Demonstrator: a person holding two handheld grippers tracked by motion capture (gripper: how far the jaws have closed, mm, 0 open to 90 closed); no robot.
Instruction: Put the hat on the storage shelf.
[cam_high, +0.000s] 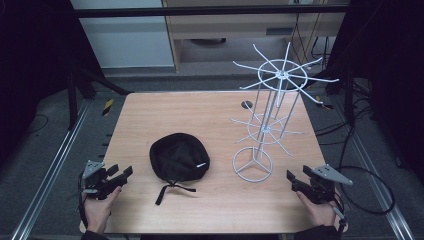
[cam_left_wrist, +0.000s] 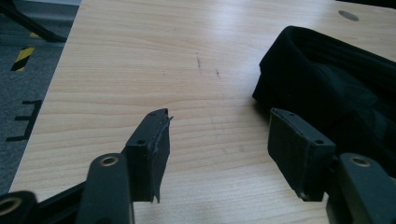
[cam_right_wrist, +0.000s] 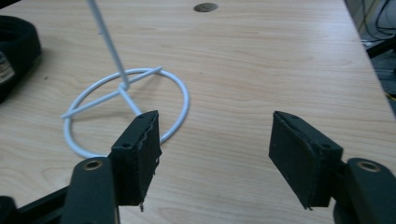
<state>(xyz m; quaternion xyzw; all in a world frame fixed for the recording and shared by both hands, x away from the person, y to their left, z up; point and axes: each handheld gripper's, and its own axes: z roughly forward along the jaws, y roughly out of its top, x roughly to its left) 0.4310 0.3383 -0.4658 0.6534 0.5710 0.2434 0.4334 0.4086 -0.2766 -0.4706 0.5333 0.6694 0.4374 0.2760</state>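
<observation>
Left gripper (cam_high: 119, 176): jaws spread wide, nothing between them, low over the table's (cam_high: 210, 107) near left corner.
Right gripper (cam_high: 295, 180): jaws spread, holding nothing, near right corner.
Black cap (cam_high: 179, 157): lying on the table's middle, between both grippers.
White wire rack (cam_high: 272, 107): upright, right of the cap.

From the high view you get an evenly lit wooden table (cam_high: 215, 120) against dark surroundings, with black curtains at both sides swallowing detail and only soft, short shadows under the black cap (cam_high: 179, 157) and the white wire rack (cam_high: 267, 115). Your two gripper views are brighter, with a pale sheen on the wood toward the far edge. There the near jaws look slightly soft, and the cap's folds sink into featureless black.
</observation>
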